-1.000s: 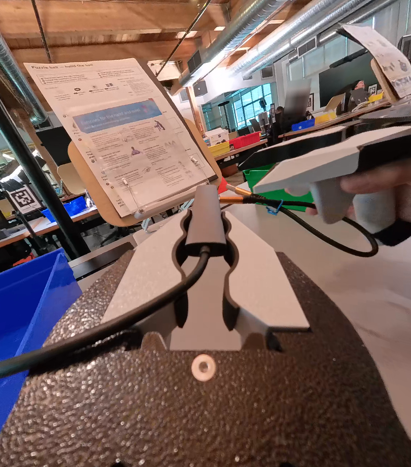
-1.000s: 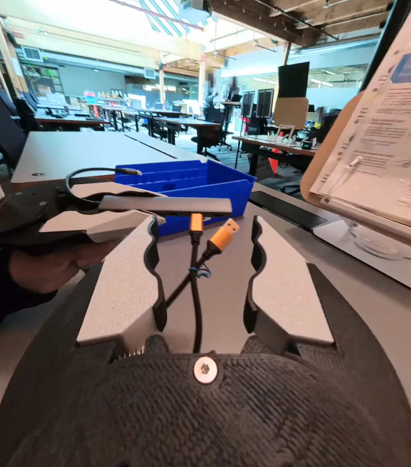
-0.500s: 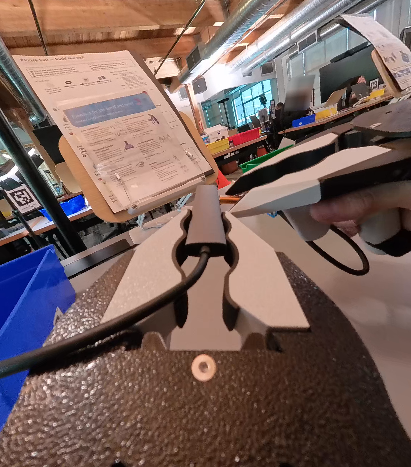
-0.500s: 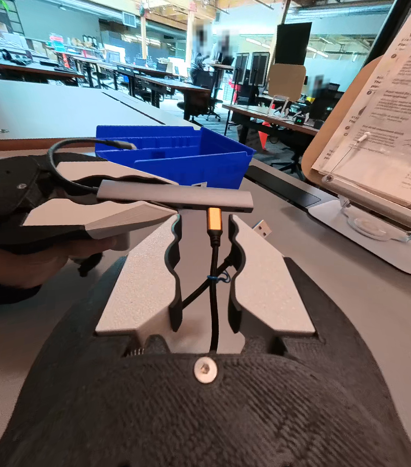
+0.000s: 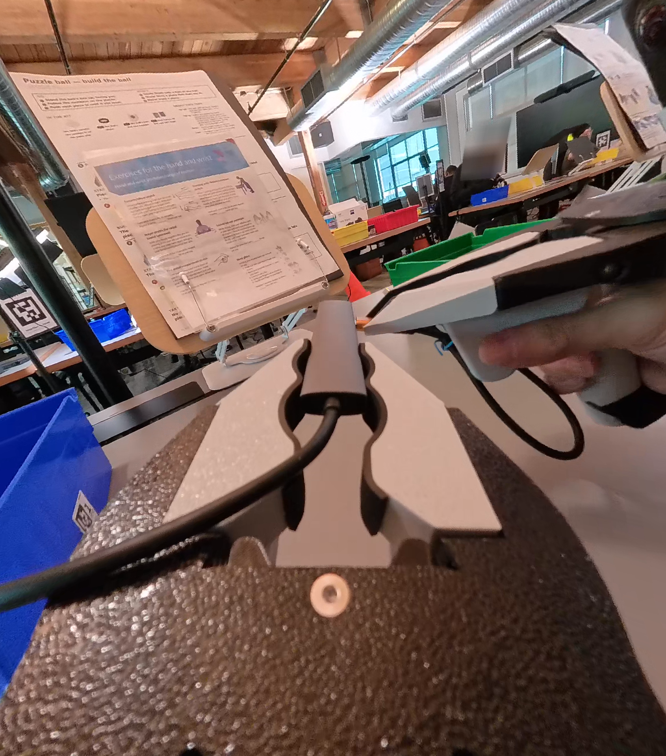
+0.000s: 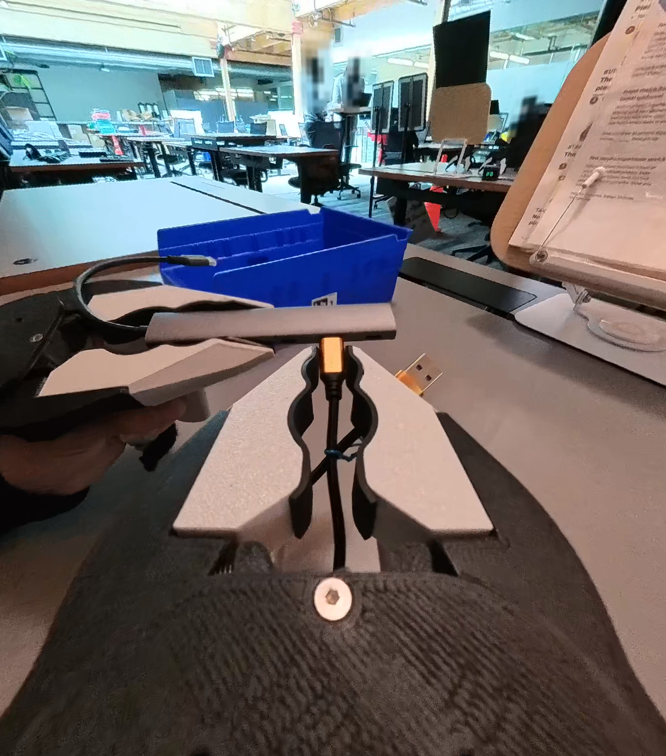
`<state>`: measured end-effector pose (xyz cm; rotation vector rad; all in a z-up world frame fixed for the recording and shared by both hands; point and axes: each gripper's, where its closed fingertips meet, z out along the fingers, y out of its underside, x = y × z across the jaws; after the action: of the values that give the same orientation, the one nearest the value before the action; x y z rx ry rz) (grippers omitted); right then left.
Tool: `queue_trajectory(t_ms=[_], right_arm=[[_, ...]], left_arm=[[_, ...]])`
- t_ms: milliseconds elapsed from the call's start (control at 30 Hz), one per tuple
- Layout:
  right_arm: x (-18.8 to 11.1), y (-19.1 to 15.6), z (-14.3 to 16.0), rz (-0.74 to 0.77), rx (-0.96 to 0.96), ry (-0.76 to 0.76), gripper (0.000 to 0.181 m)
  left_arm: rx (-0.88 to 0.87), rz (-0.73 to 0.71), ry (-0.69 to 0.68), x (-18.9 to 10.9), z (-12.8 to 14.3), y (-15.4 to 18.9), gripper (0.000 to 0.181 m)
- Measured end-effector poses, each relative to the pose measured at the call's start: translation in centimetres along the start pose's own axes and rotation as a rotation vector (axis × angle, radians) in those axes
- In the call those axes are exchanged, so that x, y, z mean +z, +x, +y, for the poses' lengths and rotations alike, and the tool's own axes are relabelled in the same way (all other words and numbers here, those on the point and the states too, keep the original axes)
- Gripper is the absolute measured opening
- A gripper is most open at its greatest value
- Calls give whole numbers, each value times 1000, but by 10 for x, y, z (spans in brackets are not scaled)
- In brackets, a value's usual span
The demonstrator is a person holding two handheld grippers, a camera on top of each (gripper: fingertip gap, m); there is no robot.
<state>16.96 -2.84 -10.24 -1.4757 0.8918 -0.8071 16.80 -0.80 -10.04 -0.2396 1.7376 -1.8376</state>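
My left gripper point(image 5: 333, 360) is shut on a grey bar-shaped hub point(image 5: 333, 327), whose black cable point(image 5: 200, 515) trails back to the left. My right gripper point(image 6: 332, 358) is shut on the orange plug point(image 6: 331, 354) of a black cable point(image 6: 337, 491). The plug's tip meets the side of the hub point(image 6: 269, 325); I cannot tell how far in it sits. In the left wrist view the right gripper point(image 5: 368, 325) comes in from the right, tips at the hub's side. The cable's other end, a gold flat plug point(image 6: 419, 374), hangs loose over the table.
A blue bin point(image 6: 302, 262) stands on the grey table behind the hub and shows at the left of the left wrist view point(image 5: 8, 470). A wooden document stand with papers point(image 5: 184, 204) stands at the table's back. A green bin point(image 5: 437, 255) sits farther off.
My right gripper went from open around the cable to shut on the orange plug, then brought it up to the hub's side. The left gripper kept hold of the hub.
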Motion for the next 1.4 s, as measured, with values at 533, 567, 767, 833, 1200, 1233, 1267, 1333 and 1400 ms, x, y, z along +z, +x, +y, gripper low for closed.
queue_trajectory(t_ms=[533, 567, 767, 833, 1200, 1233, 1267, 1333, 1400], right_arm=[[-122, 77, -79, 292, -204, 115, 10], [-138, 99, -87, 377, -250, 100, 11], [-212, 238, -83, 723, -308, -46, 11], [-203, 259, -54, 622, -336, -177, 10], [-195, 272, 36, 342, -407, -713, 73], [-194, 269, 16, 377, -352, -622, 78], [-195, 265, -2, 399, -288, -543, 78], [-189, 246, -25, 379, -146, -428, 92], [-164, 201, -32, 215, 13, -347, 100]], left_arm=[[-17, -184, 81, -32, -60, -64, 21], [22, -145, 87, -29, -61, -54, 21], [-24, -52, 53, -17, -44, -38, 21], [-31, -35, 42, -16, -40, -36, 21], [-55, -33, 2, -13, -25, -41, 21], [-58, -31, -2, -13, -24, -41, 21], [-63, -30, -5, -13, -23, -41, 21], [-73, -17, -8, -12, -21, -39, 21], [-87, 25, 3, -10, -22, -31, 21]])
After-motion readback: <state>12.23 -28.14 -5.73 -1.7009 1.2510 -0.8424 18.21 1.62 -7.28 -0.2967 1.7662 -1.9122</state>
